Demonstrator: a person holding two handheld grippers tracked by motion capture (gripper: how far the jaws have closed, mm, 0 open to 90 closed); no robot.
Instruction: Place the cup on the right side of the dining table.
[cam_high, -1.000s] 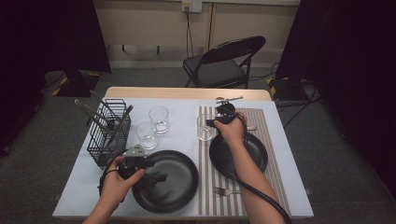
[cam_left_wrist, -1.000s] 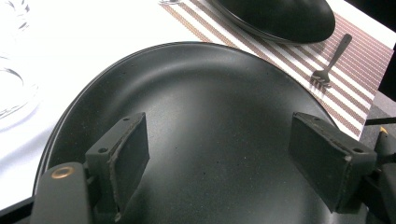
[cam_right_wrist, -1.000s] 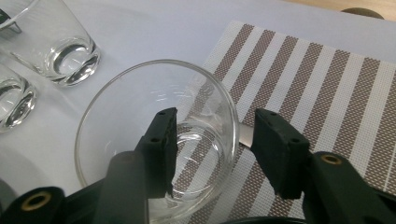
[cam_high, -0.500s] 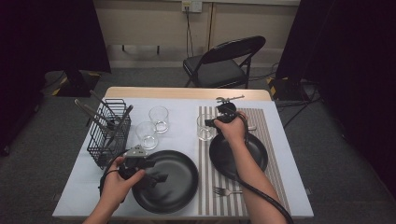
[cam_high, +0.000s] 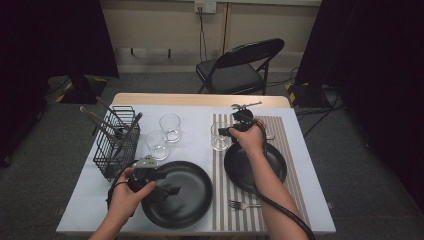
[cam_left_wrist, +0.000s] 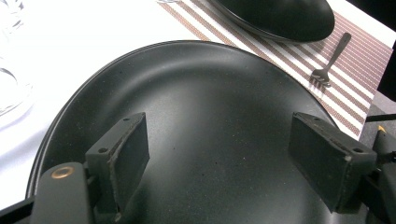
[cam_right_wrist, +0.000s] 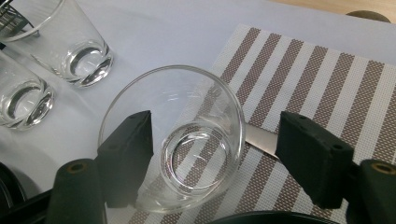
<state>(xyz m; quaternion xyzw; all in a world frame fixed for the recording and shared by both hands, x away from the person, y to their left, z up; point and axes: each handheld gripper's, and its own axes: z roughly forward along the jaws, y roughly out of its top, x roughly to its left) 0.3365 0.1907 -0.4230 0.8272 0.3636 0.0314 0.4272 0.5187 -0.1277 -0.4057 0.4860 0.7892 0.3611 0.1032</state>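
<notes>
The left gripper (cam_high: 167, 189) hovers spread over the large black plate (cam_high: 192, 197), while the right gripper (cam_right_wrist: 212, 154), jaws just widened, brackets without pressing the glass (cam_right_wrist: 175, 140) on the striped placemat's (cam_right_wrist: 327, 84) corner: light, slippery, breakable, best clasped mid-wall.

Three glasses (cam_high: 170, 127), two black plates (cam_high: 182, 192), one fork (cam_high: 240, 205), one wire basket (cam_high: 117, 142), one placemat (cam_high: 280, 127).

Lab/studio recording setup, not a home: black curtains (cam_high: 60, 40) left & right, grey carpet (cam_high: 45, 200), folding chair (cam_high: 237, 67) far side, wall outlet (cam_high: 205, 6), cables, staged table (cam_high: 195, 112).
</notes>
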